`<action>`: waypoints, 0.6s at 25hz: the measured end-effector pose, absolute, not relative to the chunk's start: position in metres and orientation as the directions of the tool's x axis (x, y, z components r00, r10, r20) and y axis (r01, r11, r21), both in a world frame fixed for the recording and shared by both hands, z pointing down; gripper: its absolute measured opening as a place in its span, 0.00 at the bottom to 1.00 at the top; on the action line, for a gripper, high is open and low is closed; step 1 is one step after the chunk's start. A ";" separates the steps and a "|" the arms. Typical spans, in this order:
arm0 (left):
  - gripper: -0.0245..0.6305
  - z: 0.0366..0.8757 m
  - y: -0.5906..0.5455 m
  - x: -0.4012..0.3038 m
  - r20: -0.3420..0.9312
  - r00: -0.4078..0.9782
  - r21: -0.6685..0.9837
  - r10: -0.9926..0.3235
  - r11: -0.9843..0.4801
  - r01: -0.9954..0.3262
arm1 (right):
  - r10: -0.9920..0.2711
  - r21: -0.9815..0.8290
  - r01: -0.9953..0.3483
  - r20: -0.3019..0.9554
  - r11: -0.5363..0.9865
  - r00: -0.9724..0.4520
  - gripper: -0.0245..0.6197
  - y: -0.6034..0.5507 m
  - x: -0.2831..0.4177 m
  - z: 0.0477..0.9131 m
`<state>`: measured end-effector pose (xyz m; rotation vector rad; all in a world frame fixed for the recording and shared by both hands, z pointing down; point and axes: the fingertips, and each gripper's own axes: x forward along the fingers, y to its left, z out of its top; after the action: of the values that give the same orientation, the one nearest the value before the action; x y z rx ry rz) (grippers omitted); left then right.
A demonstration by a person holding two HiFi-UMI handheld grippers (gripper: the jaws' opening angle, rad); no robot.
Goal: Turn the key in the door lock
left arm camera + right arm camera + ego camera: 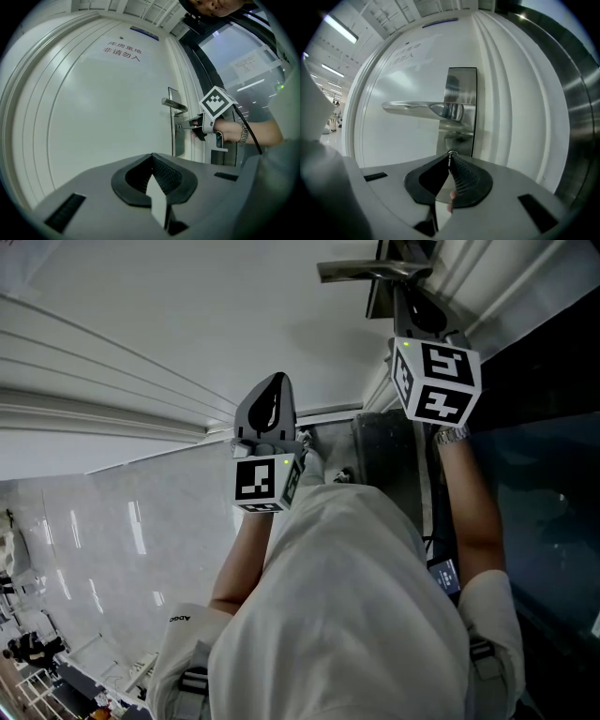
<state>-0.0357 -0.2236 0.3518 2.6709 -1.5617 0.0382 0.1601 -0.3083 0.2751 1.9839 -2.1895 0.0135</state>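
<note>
At 1 door [93, 117], right tool [449, 160] clamping 1 key [451, 153], left tool [152, 160] closed.

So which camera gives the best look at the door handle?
The right gripper view: the door handle sits large, central and sharp. The head view catches it only at the top edge; the left gripper view shows it small, from the side.

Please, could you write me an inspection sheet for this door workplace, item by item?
Surface: white door, red sign on its upper part.
Job's things: key at the lock, below the lever handle.
Clutter: nothing seen.
Grippers: right claw shut on the key; left claw shut, empty, held back from the door.
Cables: black cable runs past the right wrist.
Surroundings: glossy floor; dark glass beside the door.
</note>
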 end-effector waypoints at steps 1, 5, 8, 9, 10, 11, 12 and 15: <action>0.05 0.352 -0.224 -0.036 0.045 0.489 0.028 -0.871 -0.488 -0.872 | -0.987 0.129 -0.986 0.139 0.103 -0.084 0.06 -0.308 0.160 0.275; 0.05 0.353 -0.224 -0.038 0.048 0.486 0.031 -0.873 -0.485 -0.874 | -0.983 0.015 -0.993 0.143 0.116 -0.112 0.06 -0.309 0.161 0.275; 0.05 0.351 -0.224 -0.037 0.041 0.488 0.030 -0.872 -0.487 -0.873 | -0.980 -0.175 -0.978 0.136 0.118 -0.143 0.06 -0.309 0.164 0.276; 0.05 0.350 -0.224 -0.037 0.039 0.488 0.031 -0.872 -0.487 -0.873 | -0.980 -0.256 -0.960 0.129 0.115 -0.152 0.06 -0.309 0.165 0.277; 0.05 0.350 -0.224 -0.037 0.039 0.489 0.031 -0.872 -0.488 -0.872 | -0.980 -0.339 -0.934 0.119 0.111 -0.160 0.06 -0.309 0.167 0.278; 0.05 0.351 -0.223 -0.037 0.039 0.489 0.032 -0.872 -0.488 -0.872 | -0.980 -0.415 -0.904 0.110 0.106 -0.165 0.06 -0.309 0.168 0.279; 0.05 0.351 -0.223 -0.038 0.039 0.488 0.032 -0.872 -0.487 -0.873 | -0.980 -0.480 -0.872 0.101 0.101 -0.169 0.06 -0.309 0.169 0.279; 0.05 0.353 -0.221 -0.042 0.045 0.482 0.036 -0.875 -0.481 -0.876 | -0.983 -0.597 -0.797 0.077 0.089 -0.167 0.06 -0.309 0.171 0.280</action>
<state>-0.0420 -0.2213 0.3529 2.6580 -1.5717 0.0311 0.1708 -0.3088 0.2799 2.2039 -2.5438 0.9399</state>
